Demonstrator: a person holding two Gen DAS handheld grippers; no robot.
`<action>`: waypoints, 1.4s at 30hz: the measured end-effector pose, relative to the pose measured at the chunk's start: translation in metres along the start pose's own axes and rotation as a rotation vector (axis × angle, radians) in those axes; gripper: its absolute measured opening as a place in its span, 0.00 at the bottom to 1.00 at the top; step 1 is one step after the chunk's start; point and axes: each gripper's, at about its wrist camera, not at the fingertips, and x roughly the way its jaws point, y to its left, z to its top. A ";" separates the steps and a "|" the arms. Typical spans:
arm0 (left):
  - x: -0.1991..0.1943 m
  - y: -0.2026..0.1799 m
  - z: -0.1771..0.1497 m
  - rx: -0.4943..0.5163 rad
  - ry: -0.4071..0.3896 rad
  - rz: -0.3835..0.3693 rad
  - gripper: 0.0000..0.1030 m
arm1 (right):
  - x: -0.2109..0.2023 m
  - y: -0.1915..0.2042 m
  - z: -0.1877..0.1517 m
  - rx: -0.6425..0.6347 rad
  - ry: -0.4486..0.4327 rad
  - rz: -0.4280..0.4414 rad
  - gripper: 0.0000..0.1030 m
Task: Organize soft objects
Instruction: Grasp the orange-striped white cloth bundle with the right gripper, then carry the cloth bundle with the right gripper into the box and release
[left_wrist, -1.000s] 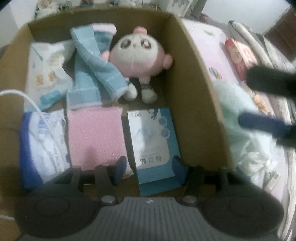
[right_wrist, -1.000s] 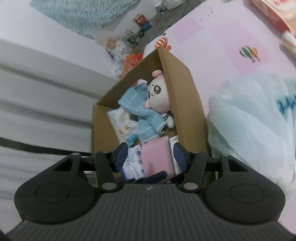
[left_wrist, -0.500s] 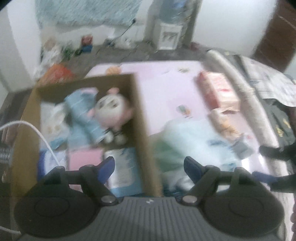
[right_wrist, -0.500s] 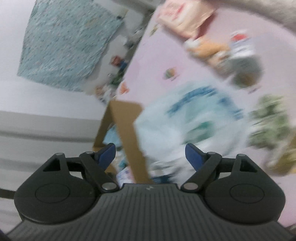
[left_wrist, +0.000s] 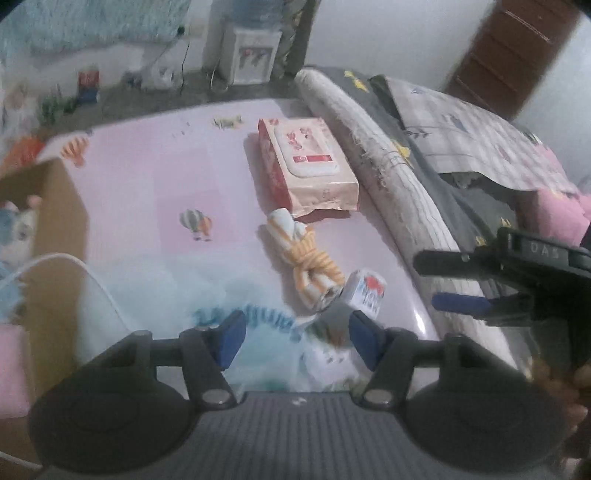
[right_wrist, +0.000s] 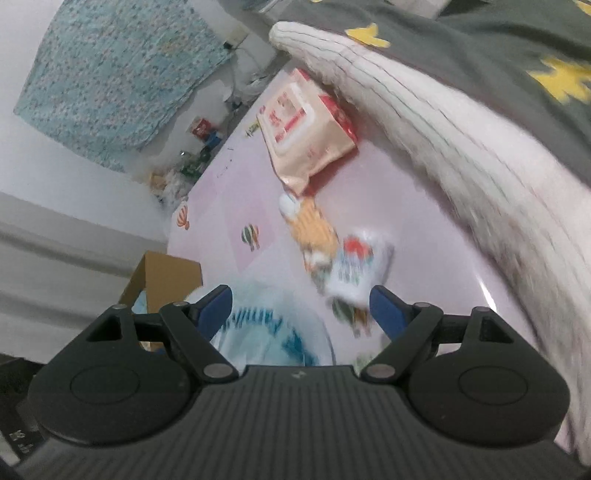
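Pink bedsheet (left_wrist: 155, 177) now fills my view; both hands have swung away from the cardboard box (left_wrist: 55, 229) at its left edge. My left gripper (left_wrist: 295, 334) is closing, empty; my right gripper (right_wrist: 301, 304) gapes empty above the small tissue pack (right_wrist: 354, 269) beside the striped cloth (left_wrist: 310, 258), still unpacked.

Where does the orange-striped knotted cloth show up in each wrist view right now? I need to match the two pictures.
Left wrist: the orange-striped knotted cloth lies right of centre on the pink mat, just below the wet-wipes pack.
Right wrist: the cloth sits at mid-frame, blurred, again just below the pack.
Shared landmark: the small tissue packet at the cloth's lower end.
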 end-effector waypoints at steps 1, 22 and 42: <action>0.010 -0.002 0.006 -0.001 0.021 0.007 0.58 | 0.007 -0.001 0.012 -0.004 0.014 0.011 0.80; 0.145 0.001 0.059 -0.118 0.221 0.087 0.44 | 0.196 0.009 0.094 -0.031 0.418 -0.025 0.44; 0.031 0.023 0.057 -0.105 0.084 -0.060 0.43 | 0.100 0.051 0.053 -0.015 0.217 0.033 0.31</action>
